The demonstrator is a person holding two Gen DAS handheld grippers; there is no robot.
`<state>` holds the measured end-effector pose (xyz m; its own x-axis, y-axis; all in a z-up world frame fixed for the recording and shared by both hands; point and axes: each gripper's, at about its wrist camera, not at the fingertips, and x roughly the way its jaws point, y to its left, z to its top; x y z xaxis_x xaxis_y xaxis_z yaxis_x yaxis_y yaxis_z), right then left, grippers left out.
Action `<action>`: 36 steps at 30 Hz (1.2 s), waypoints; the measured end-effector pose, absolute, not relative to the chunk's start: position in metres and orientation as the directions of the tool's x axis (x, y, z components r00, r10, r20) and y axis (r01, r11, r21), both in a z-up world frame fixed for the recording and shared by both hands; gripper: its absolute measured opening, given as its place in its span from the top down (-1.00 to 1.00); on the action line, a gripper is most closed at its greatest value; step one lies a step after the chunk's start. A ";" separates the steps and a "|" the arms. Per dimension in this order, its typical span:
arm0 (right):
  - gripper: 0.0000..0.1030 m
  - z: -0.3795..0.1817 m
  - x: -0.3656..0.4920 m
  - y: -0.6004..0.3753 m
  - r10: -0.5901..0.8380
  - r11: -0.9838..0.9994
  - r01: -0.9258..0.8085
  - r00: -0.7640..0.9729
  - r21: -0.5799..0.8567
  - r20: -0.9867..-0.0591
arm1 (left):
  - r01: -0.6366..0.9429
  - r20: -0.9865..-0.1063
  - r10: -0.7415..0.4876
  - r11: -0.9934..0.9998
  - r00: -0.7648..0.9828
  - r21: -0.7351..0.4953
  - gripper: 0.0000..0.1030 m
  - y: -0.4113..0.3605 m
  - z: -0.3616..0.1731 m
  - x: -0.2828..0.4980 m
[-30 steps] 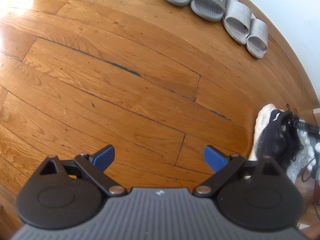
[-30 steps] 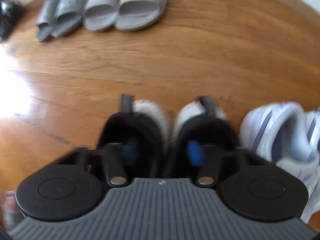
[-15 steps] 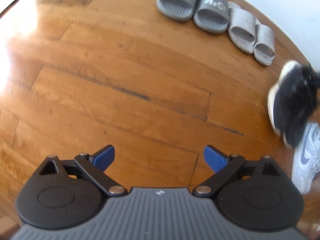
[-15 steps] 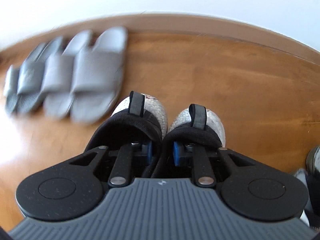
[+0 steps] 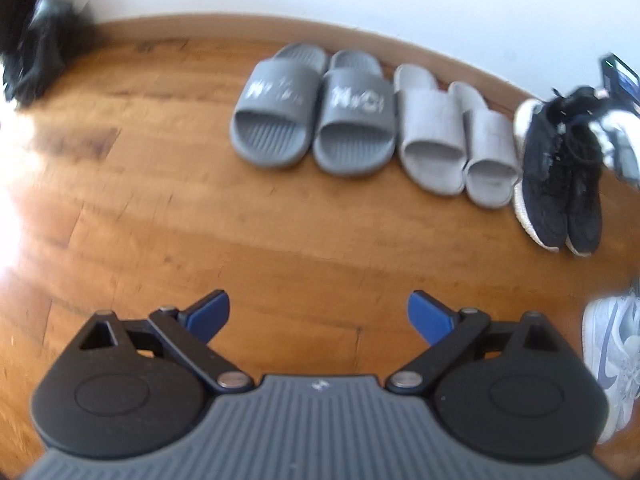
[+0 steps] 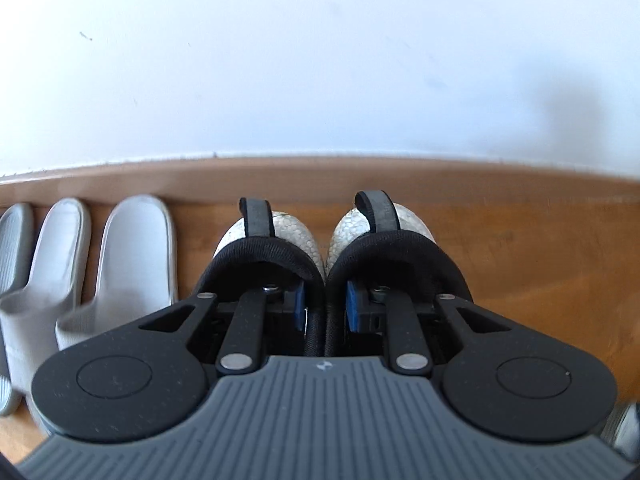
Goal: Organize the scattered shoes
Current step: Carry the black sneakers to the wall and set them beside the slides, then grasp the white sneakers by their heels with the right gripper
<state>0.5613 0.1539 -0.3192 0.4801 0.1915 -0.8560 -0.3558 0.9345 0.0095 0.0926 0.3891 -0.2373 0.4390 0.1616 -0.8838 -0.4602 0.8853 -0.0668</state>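
Sneakers (image 6: 326, 264) pinched by right claw (image 6: 326, 306); left claw (image 5: 319, 314) gapes.

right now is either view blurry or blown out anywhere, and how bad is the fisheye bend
Left wrist view: slightly motion-blurred all over, with sun glare whiting out the floor at the left edge, and the skirting board arching strongly. Right wrist view: sharper on the black sneakers, the light grey slippers a bit soft, a faint shadow on the wall.

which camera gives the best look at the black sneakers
The left wrist view: the black sneakers show whole from the side, next to the light grey slides, held by the right gripper. The right wrist view shows only their heels and collars, pinched together.
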 end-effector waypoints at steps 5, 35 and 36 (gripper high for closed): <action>0.63 -0.312 0.583 0.178 0.199 0.921 -0.390 0.490 -0.009 -0.849 | -0.436 -0.871 0.173 0.898 0.459 -0.052 -0.88 0.383 -0.231 0.109; -0.29 -0.302 0.592 0.144 0.239 0.942 -0.320 0.409 0.107 -0.881 | -0.434 -0.926 0.101 0.898 0.364 -0.073 -0.88 0.388 -0.263 0.071; -0.30 -0.291 0.580 0.127 0.273 0.927 -0.354 0.412 0.123 -0.869 | -0.439 -0.927 0.100 0.895 0.361 -0.074 -0.88 0.389 -0.263 0.066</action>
<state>0.5796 0.1267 -0.2905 0.4120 0.2733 -0.8692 -0.3544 0.9269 0.1235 0.0662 0.3886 -0.2632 0.3614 0.1000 -0.9270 -0.4389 0.8954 -0.0745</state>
